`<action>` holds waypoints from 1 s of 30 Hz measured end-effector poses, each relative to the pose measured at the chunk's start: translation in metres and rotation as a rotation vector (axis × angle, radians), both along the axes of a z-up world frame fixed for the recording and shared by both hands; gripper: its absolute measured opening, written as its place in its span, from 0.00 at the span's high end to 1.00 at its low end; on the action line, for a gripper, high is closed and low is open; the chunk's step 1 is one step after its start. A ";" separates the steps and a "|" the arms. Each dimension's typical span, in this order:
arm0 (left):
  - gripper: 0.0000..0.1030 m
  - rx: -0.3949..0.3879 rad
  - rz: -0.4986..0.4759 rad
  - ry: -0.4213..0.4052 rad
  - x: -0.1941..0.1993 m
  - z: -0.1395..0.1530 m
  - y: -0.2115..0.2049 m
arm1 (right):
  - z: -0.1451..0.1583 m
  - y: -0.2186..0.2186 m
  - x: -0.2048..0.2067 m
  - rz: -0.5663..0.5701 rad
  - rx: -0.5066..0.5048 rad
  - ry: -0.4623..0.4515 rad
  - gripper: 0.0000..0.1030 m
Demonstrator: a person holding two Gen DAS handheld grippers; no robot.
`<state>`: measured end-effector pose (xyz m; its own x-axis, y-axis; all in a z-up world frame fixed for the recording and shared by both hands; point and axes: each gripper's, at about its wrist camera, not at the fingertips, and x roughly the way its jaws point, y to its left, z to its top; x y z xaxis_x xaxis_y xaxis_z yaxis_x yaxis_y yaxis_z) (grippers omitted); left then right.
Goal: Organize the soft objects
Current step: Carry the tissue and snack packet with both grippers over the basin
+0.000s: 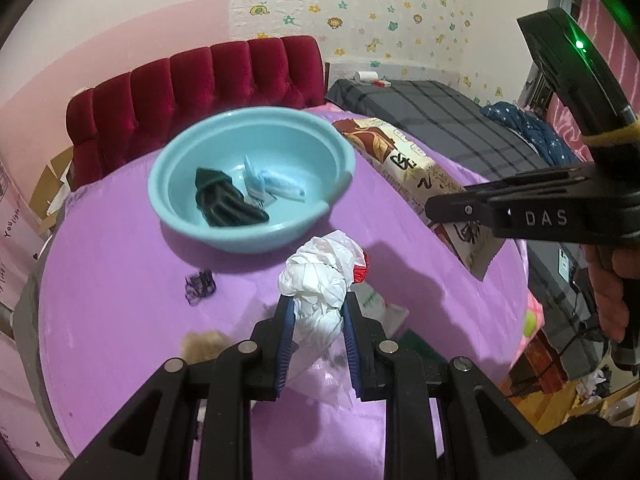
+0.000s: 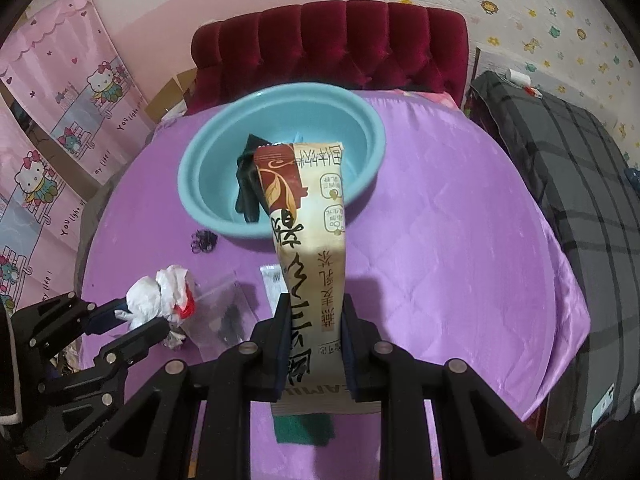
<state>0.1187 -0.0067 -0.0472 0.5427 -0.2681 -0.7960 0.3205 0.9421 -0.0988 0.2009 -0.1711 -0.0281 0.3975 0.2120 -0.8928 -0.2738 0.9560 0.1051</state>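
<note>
Holding crumpled white bag (image 1: 316,284) in my left claw (image 1: 318,320), long sachet (image 2: 308,236) in right claw (image 2: 312,344), both above bed; sachet points toward blue basin (image 2: 372,128) containing dark glove (image 1: 224,200) and pale wrapper (image 1: 272,186).

In the right wrist view the tall packet (image 2: 308,240) hides part of the blue basin (image 2: 208,184) and the dark item (image 2: 246,184) in it, a green thing (image 2: 304,430) at lower centre is mostly covered, and the small dark object (image 2: 202,240) left of centre is too small to identify.
</note>
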 end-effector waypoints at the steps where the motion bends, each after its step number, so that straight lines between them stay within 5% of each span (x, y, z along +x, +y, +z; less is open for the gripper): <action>1: 0.75 -0.002 0.002 -0.002 0.004 0.001 0.001 | 0.001 0.001 0.004 0.003 0.002 -0.002 0.78; 16: 0.75 -0.023 0.048 -0.010 0.078 0.009 0.018 | 0.010 0.025 0.067 0.045 0.005 -0.017 0.78; 30: 0.75 -0.025 0.088 0.016 0.146 -0.011 0.030 | -0.014 0.040 0.134 0.050 0.007 0.014 0.78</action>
<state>0.2643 0.0235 -0.0583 0.5526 -0.2401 -0.7981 0.2347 0.9637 -0.1274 0.3346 -0.1314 -0.0420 0.3738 0.2372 -0.8967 -0.3197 0.9404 0.1155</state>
